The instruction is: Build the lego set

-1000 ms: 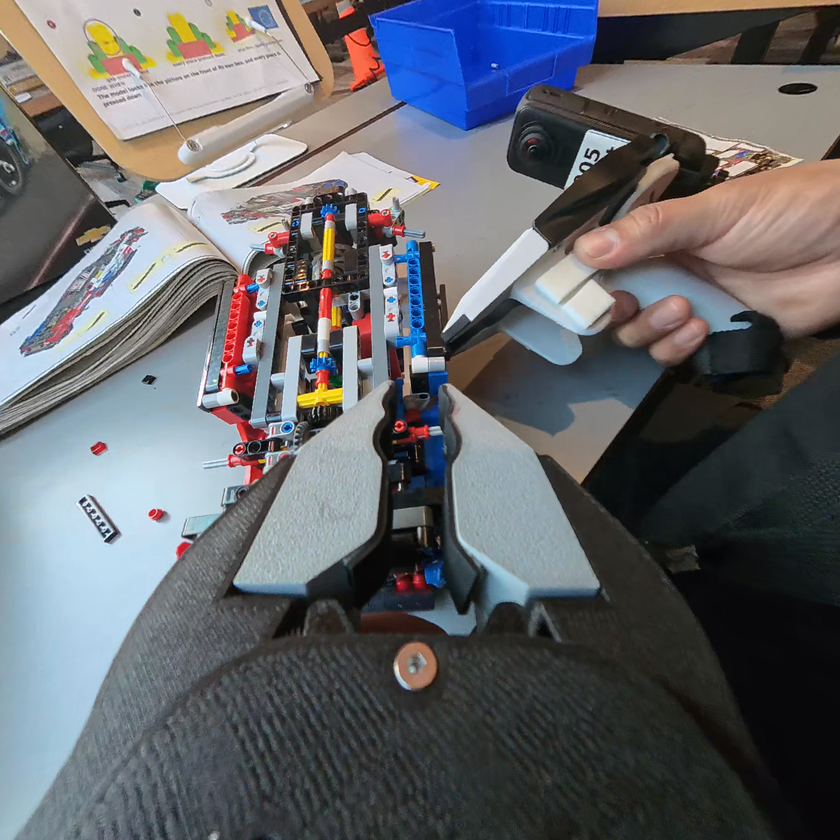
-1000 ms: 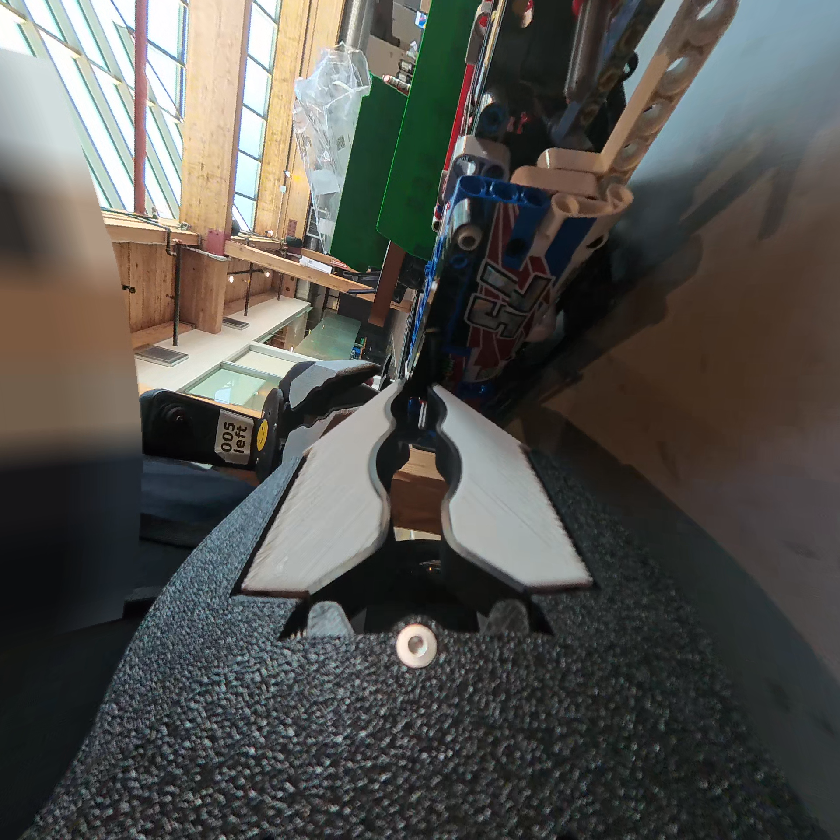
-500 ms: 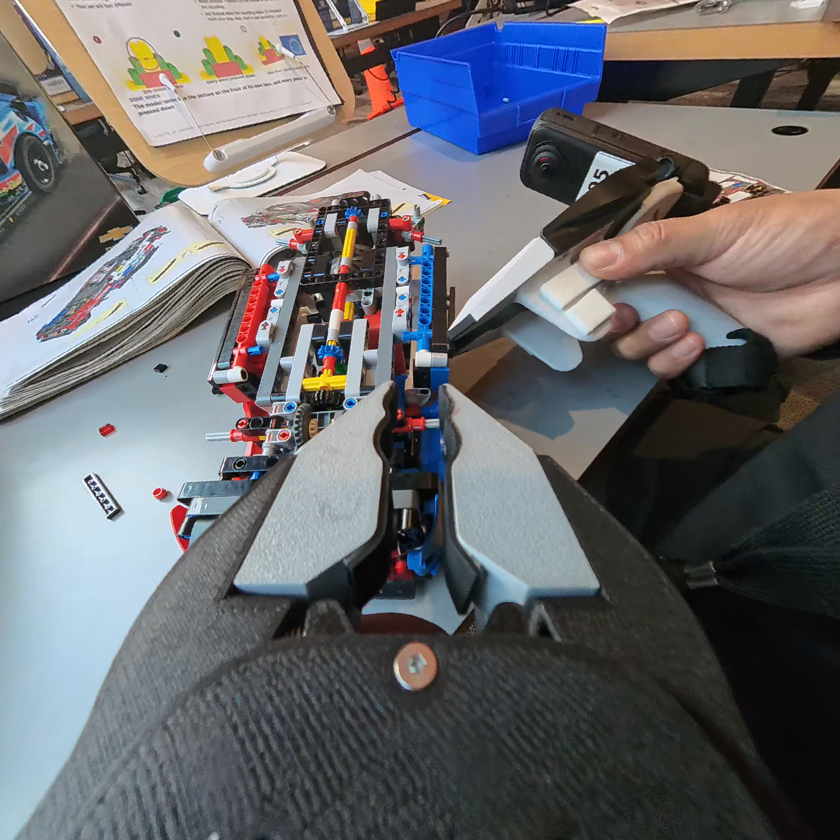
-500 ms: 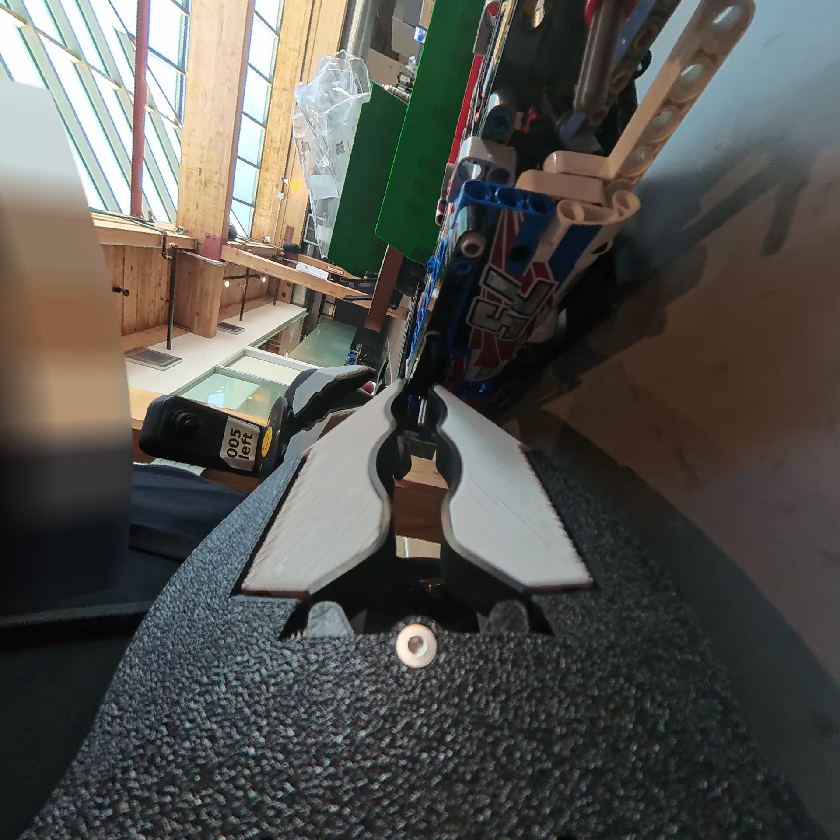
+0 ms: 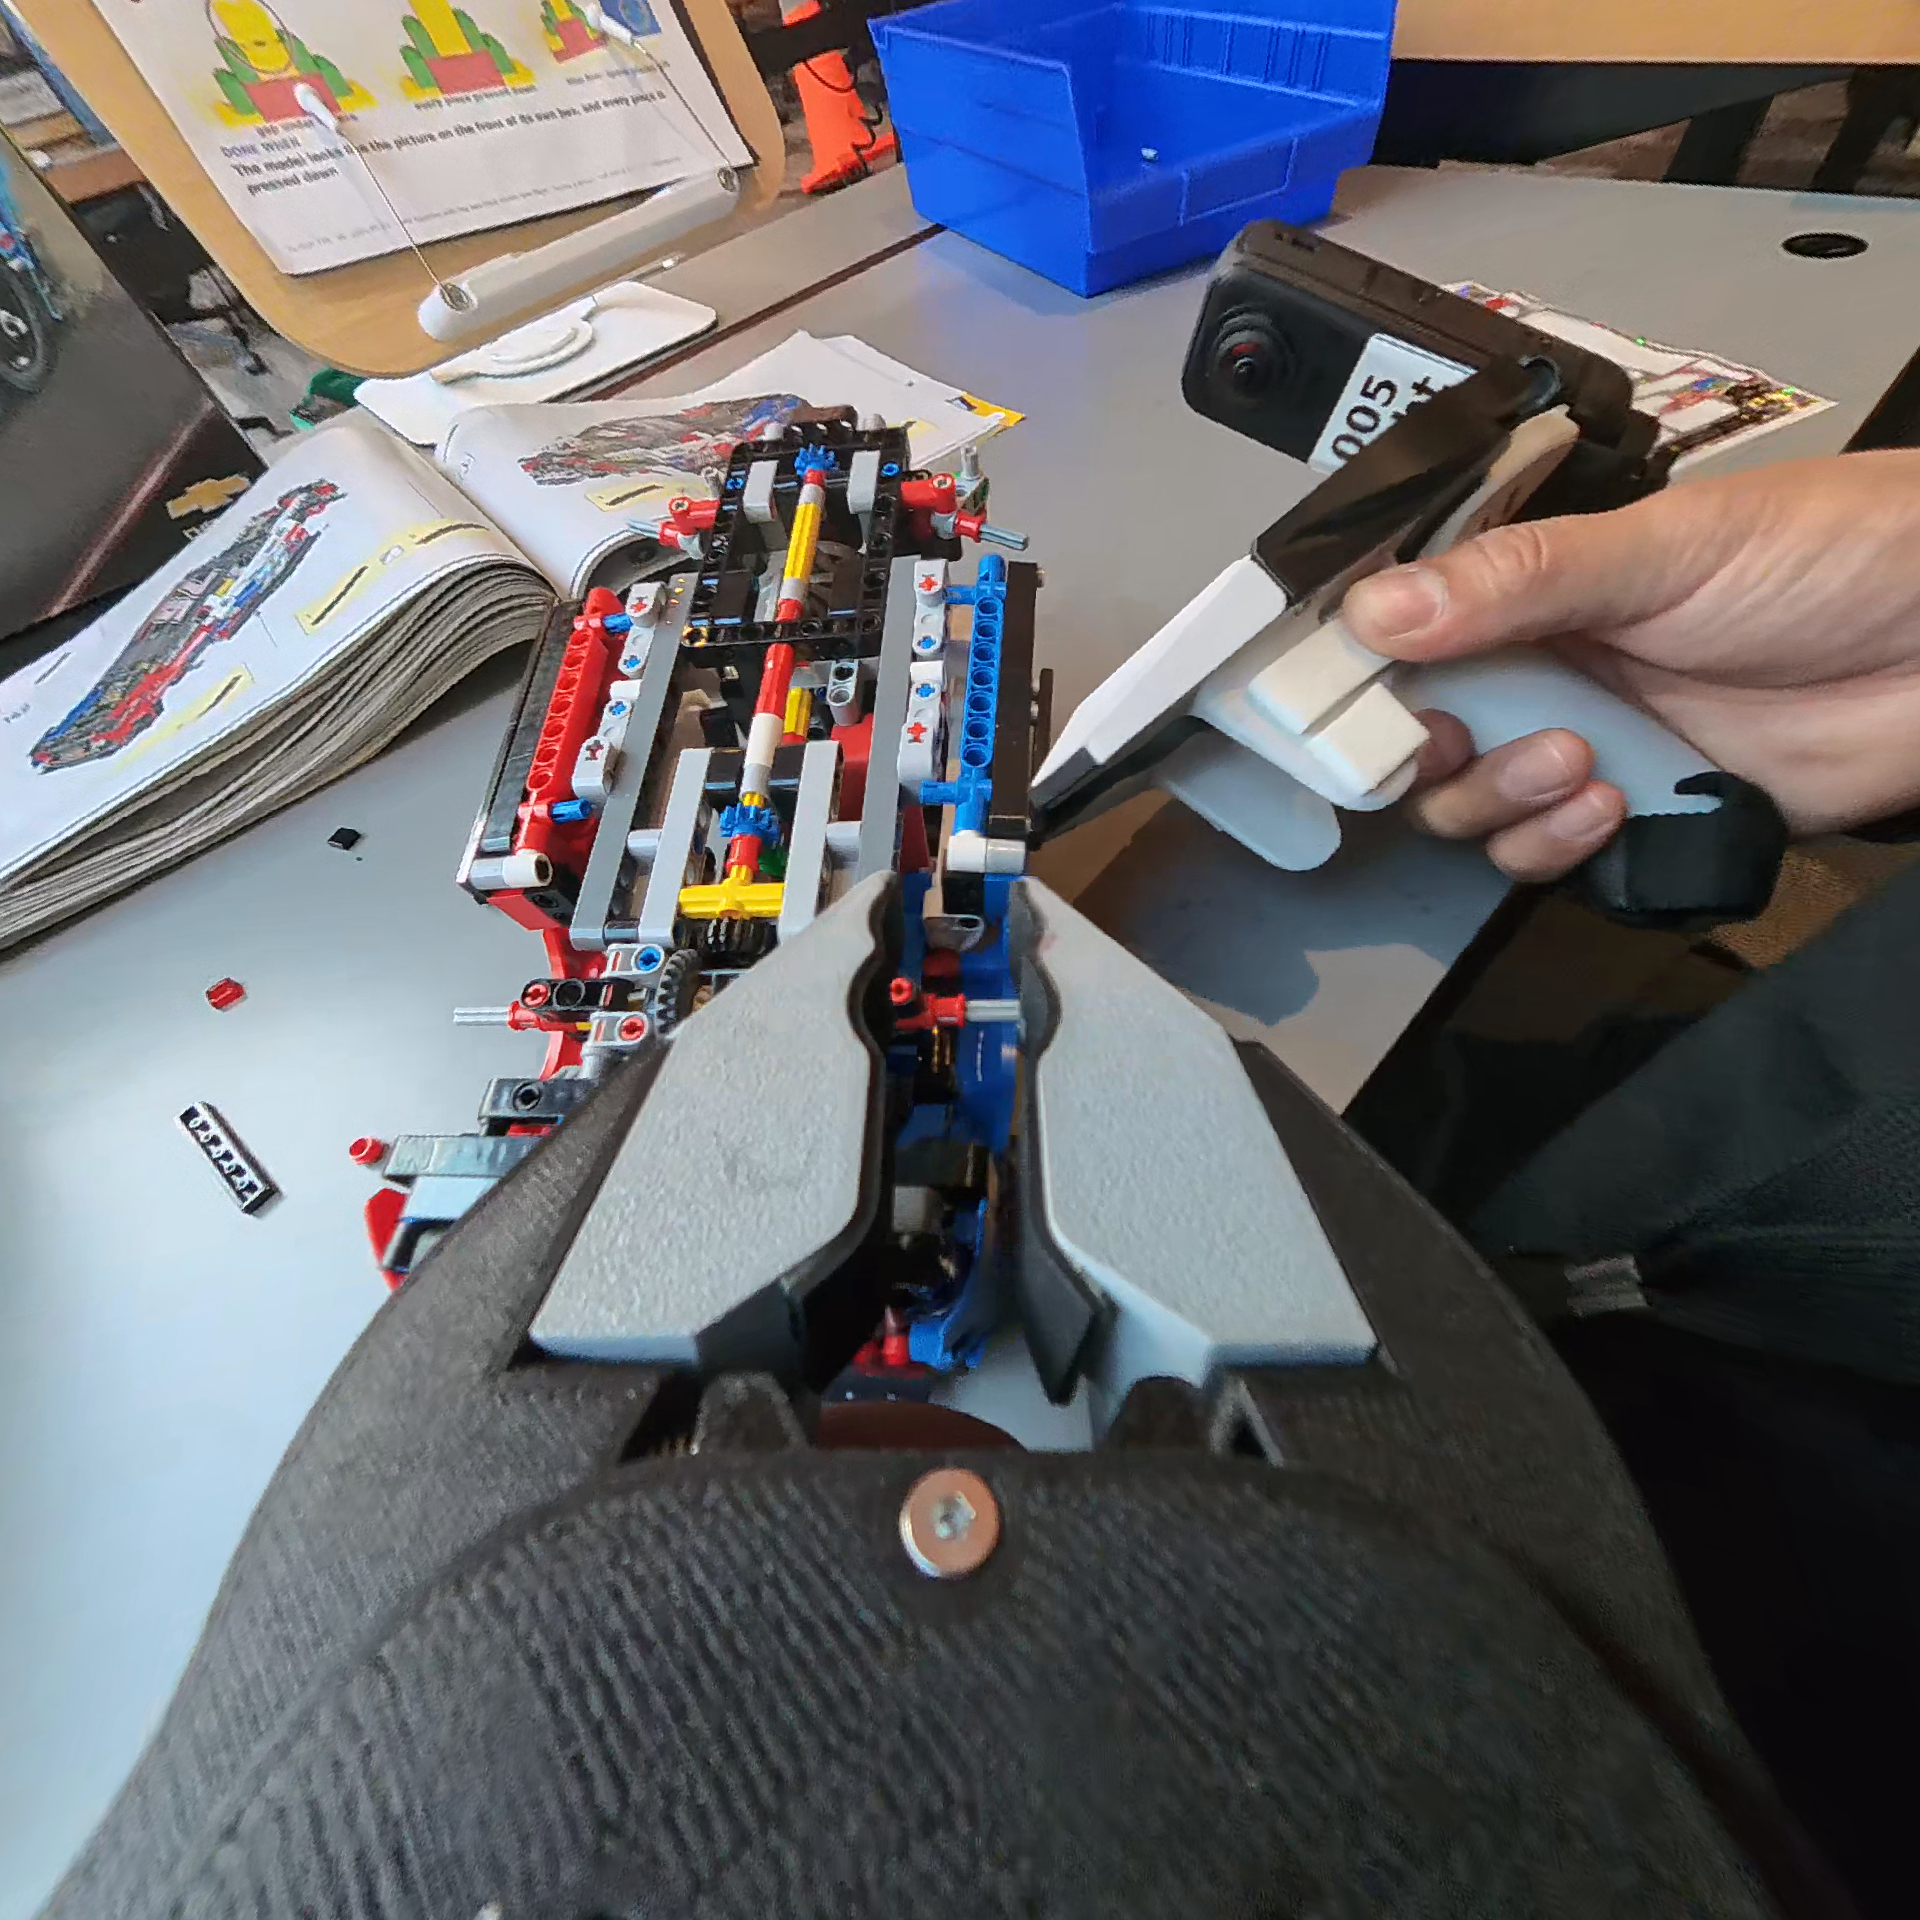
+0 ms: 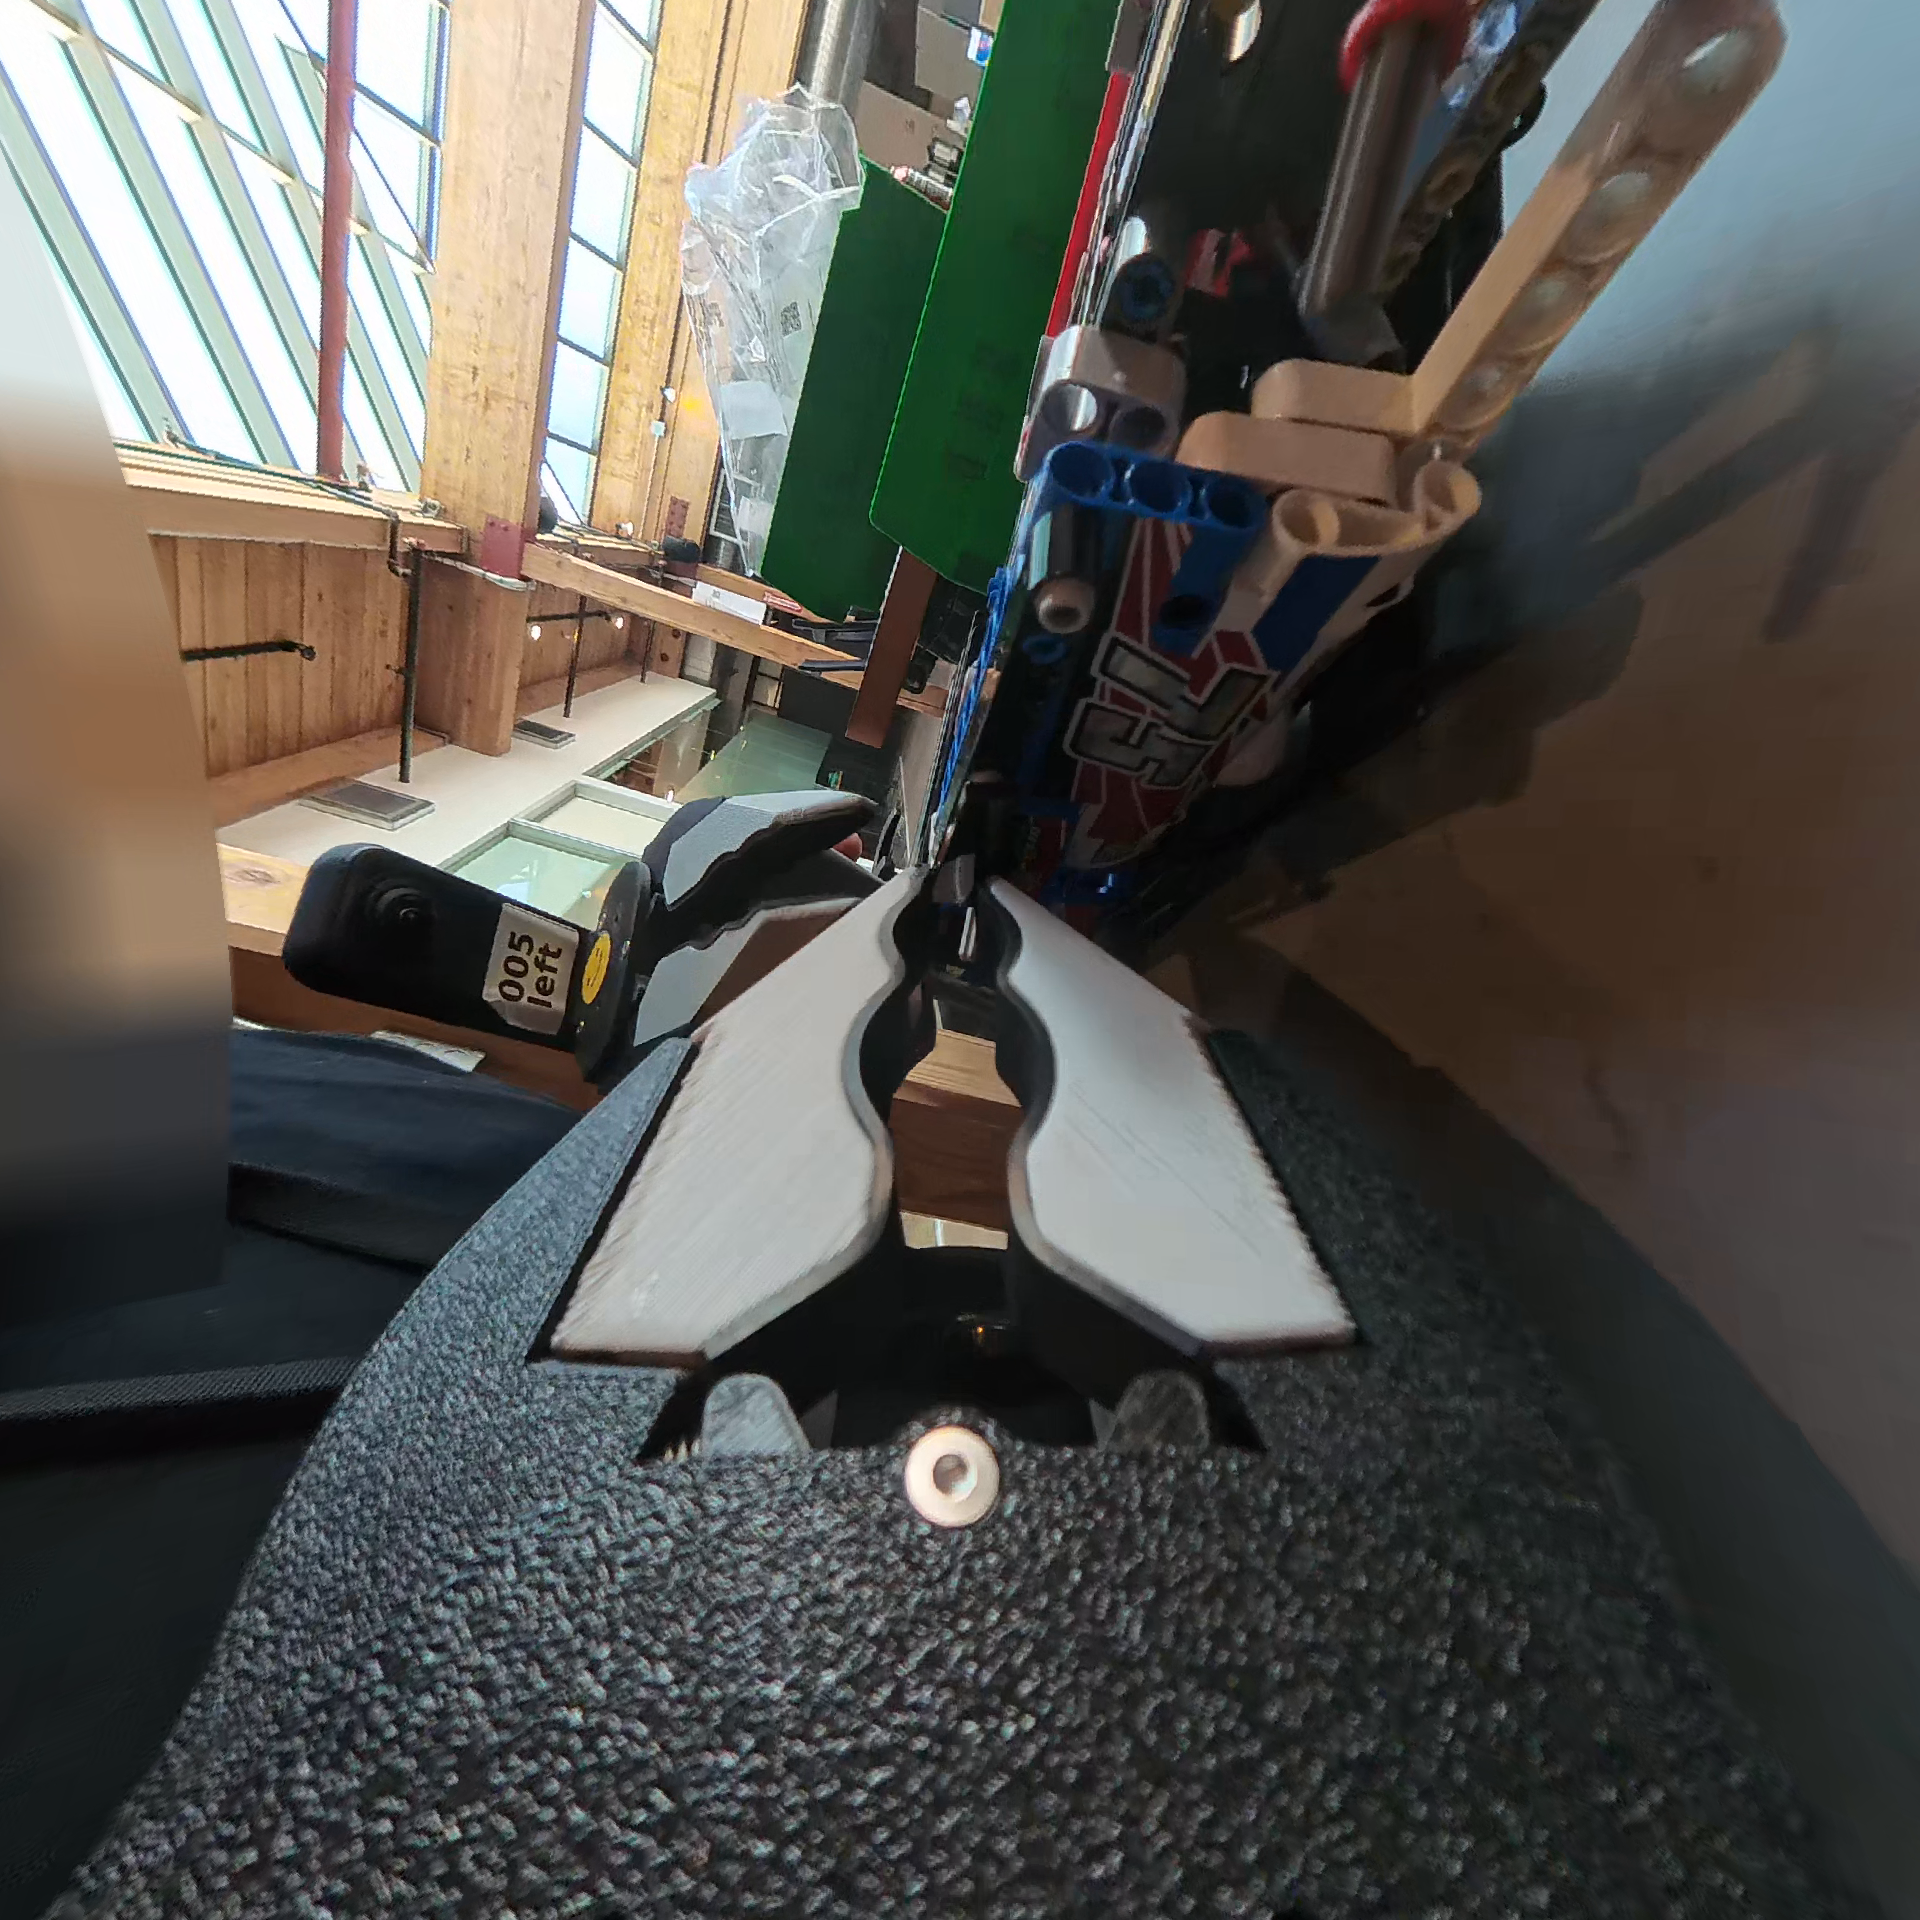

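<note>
instruction book (image 5: 260, 634): open, far left on grey table (image 5: 125, 1195). lego chassis (image 5: 769, 707): lifted, tilted, swung slightly nearer over 1 second. left gripper (image 5: 951, 894): fingers clamped on its blue end. right gripper (image 6: 951, 894): fingers pinching its black side edge; repositioning likely, no part added.

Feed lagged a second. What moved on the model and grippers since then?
No grasp changed: the left gripper stays shut on the near end of the model, the right gripper on its side edge. The left wrist view swung up and back down, so the pair shifted slightly over the table. Manual and loose pieces unmoved.
</note>
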Tool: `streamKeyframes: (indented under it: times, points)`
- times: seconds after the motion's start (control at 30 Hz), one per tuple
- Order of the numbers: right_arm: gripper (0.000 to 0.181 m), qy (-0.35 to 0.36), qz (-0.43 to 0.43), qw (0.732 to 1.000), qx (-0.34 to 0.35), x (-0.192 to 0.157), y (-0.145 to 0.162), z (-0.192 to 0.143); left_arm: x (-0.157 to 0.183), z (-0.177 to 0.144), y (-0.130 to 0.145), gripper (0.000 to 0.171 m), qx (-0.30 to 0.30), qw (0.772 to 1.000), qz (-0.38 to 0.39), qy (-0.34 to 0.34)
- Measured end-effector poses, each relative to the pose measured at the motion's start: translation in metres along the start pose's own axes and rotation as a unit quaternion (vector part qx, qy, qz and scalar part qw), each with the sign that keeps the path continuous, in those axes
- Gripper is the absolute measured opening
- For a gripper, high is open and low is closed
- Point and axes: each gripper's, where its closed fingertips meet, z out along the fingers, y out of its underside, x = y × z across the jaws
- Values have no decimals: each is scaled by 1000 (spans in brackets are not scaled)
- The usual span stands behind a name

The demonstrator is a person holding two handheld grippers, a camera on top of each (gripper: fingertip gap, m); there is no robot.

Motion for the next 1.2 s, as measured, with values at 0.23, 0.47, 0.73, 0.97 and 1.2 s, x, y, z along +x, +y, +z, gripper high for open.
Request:
streamKeyframes:
  times: [0.23, 0.47, 0.73, 0.97, 1.2]
  points:
    - [6, -10, -12, 1000, 8, -1, 2, 4, 4, 9, 5, 22, -46, 998, 41, 4]
    - [6, -4, -33, 999, 13, -2, 4, 5, -2, 21, 12, 27, -95, 990, 104, -12]
    - [6, 0, -44, 999, 17, -2, 4, 5, 8, 20, 17, 28, -118, 985, 127, 8]
    - [6, -4, -41, 999, 6, -2, 6, 6, 2, 25, 17, 20, -121, 981, 150, 7]
    - [6, 5, -32, 999, 24, -2, 4, 5, 3, 27, 16, 18, -120, 980, 158, 9]
